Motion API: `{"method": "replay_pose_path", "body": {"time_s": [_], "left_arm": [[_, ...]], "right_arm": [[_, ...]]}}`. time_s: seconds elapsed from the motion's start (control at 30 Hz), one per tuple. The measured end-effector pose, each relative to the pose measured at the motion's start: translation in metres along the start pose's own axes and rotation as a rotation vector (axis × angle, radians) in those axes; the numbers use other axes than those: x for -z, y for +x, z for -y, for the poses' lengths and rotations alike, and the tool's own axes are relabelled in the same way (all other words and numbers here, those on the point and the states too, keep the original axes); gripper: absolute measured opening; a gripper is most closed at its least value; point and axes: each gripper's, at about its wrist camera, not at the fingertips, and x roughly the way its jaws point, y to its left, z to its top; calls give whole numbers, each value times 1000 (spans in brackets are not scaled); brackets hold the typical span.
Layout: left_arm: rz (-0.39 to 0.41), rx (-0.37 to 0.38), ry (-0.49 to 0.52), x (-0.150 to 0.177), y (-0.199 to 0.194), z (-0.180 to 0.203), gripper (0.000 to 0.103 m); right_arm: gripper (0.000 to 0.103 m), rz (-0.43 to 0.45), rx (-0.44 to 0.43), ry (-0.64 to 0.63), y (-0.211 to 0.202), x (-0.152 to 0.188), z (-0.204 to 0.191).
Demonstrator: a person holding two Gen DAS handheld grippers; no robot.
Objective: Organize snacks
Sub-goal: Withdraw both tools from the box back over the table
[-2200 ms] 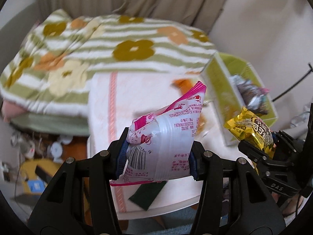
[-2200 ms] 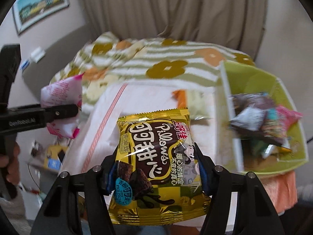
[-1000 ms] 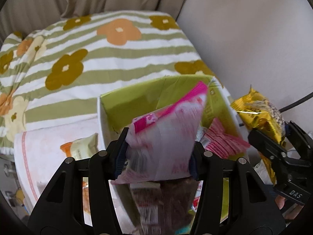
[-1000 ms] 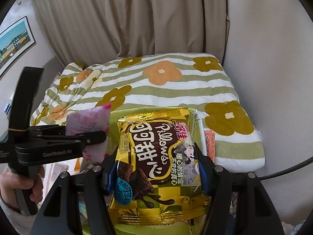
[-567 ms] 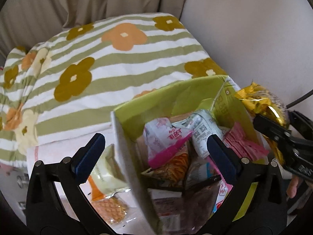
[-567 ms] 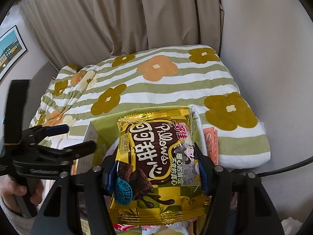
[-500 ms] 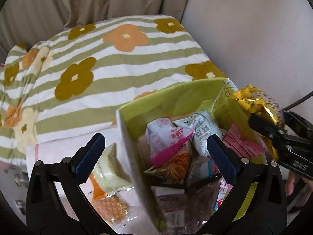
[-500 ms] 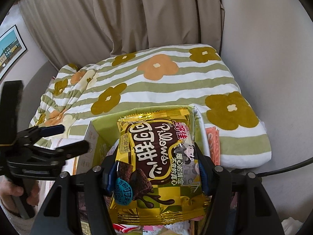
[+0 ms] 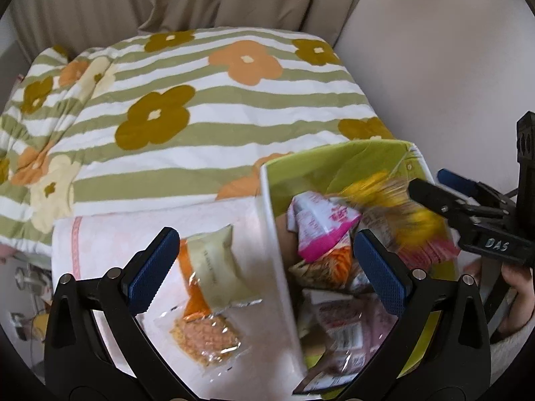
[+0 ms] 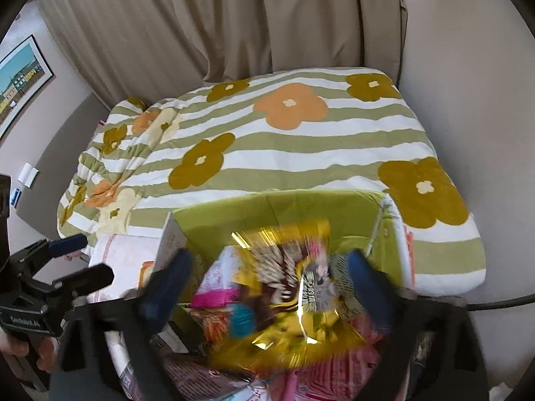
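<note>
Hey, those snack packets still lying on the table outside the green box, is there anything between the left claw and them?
Nothing visible. The left claw is open above the pale packet and the clear orange packet, both lying uncovered on the table. The green box wall stands beside them, not over them.

Two black handheld grippers with blue pads

The left gripper (image 9: 264,267) has silver screws and textured blue pads (image 9: 152,269); the right gripper (image 9: 438,188) bears white "DAS" lettering; a cream fuzzy sleeve (image 9: 511,337) shows.
</note>
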Motion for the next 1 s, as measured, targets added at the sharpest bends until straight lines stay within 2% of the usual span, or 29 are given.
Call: {"method": "replay_pose_path", "body": {"time_s": [0.13,0.27,0.53,0.73,1.0], "left_arm": [[1,-8,-34,15,-8,-10,103],[7,-15,-61,28,-17,-15,103],[88,-37,-97,51,-70,-19,103],[165,-123,-136,84,-122,-34,103],[199,-218,-240,134,-172,-79,103]], "right_arm": [[100,38,3,-19,-12,10,-3],[101,34,2,-29,-21,21,-2],[101,97,-29,-72,-64,33,-11],[101,136,-77,-164,-90,44,-36],[101,151,-174,-278,-105,64,-81]]}}
